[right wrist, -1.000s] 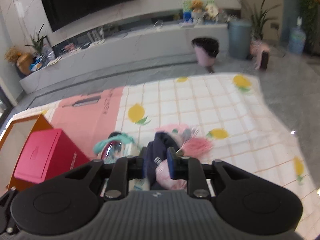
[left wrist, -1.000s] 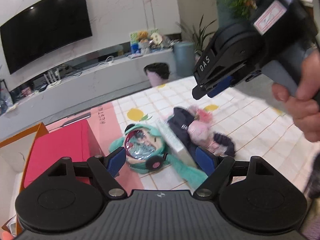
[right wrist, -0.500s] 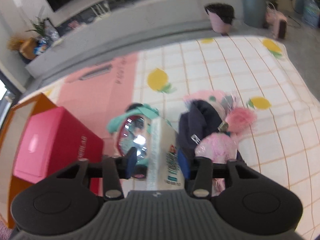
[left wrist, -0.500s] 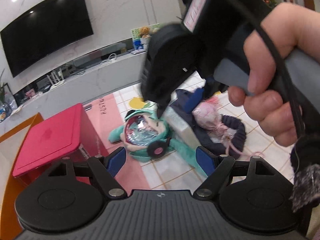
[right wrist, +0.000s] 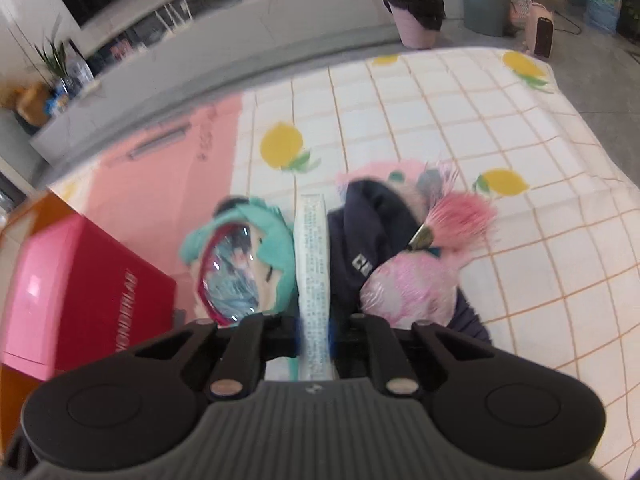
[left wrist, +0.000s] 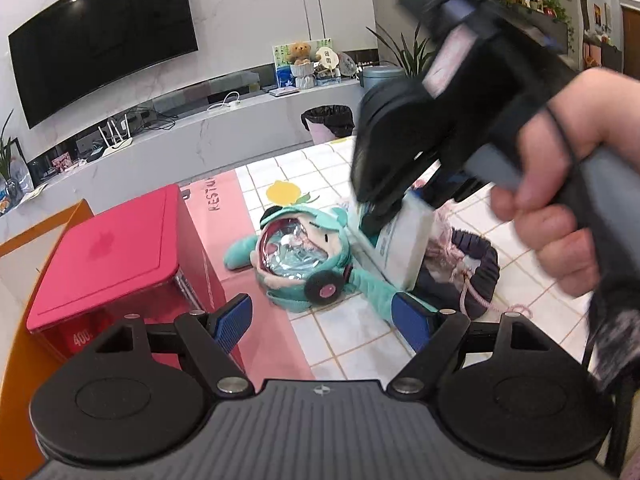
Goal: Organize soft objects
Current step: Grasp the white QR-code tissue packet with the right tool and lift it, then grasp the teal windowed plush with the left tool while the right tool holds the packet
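Note:
A pile of soft things lies on the lemon-print mat (right wrist: 440, 112): a teal plush doll (left wrist: 304, 256) (right wrist: 240, 276), a navy garment (right wrist: 372, 232) (left wrist: 476, 264), a pink plastic-wrapped plush (right wrist: 412, 288) and a pink feathery tuft (right wrist: 464, 220). A slim white tissue pack (right wrist: 314, 264) (left wrist: 404, 248) stands on edge between doll and garment. My right gripper (right wrist: 316, 332) (left wrist: 384, 216) comes from above, its jaws closing, pads pressed on the pack's sides. My left gripper (left wrist: 320, 322) hovers open before the doll, holding nothing.
A red lidded box (left wrist: 108, 256) (right wrist: 68, 288) stands left of the pile, inside an orange container (left wrist: 16, 320). A person's hand (left wrist: 560, 208) holds the right gripper. A long TV bench (left wrist: 200, 132), a pink bin (right wrist: 418, 20) and plants lie beyond the mat.
My right gripper has come down over the pile, opened around the white tissue pack, then closed on it. The left gripper has stayed in place, open.

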`<action>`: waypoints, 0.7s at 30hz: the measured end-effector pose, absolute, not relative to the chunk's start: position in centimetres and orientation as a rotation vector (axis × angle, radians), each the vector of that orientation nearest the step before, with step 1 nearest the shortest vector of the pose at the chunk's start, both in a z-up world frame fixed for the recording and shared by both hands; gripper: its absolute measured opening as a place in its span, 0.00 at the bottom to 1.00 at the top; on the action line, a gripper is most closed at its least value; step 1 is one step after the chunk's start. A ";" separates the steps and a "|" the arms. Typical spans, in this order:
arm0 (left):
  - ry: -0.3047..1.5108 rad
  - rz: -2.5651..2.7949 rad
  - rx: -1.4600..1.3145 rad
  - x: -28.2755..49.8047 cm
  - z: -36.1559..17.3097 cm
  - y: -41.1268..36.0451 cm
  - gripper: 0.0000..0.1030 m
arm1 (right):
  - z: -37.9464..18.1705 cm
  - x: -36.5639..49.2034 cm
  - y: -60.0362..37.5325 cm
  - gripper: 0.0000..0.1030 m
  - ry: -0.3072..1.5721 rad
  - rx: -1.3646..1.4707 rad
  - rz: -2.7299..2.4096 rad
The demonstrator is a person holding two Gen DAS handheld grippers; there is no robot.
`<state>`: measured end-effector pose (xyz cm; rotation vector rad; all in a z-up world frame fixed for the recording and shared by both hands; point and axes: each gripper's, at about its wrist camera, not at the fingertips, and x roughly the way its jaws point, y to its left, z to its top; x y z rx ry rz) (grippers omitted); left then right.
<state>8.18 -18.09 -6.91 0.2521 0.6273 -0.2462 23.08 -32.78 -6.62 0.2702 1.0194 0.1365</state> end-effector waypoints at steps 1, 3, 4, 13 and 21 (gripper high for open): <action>0.624 -0.248 0.247 8.2 -6.8 -18.1 0.90 | -5.9 22.8 -33.4 0.09 0.998 0.288 0.136; 0.619 -0.248 0.225 8.3 -6.5 -18.0 0.90 | -4.5 22.1 -34.6 0.09 0.953 0.302 0.126; 0.618 -0.248 0.212 8.4 -6.4 -17.9 0.90 | -3.9 21.8 -35.2 0.09 0.934 0.298 0.108; 0.592 -0.265 0.183 10.7 -6.9 -19.7 0.90 | -2.5 19.3 -41.1 0.09 0.879 0.328 -0.107; 0.609 -0.154 0.215 14.6 -8.8 -20.8 0.90 | -1.6 18.8 -41.1 0.10 0.832 0.360 -0.055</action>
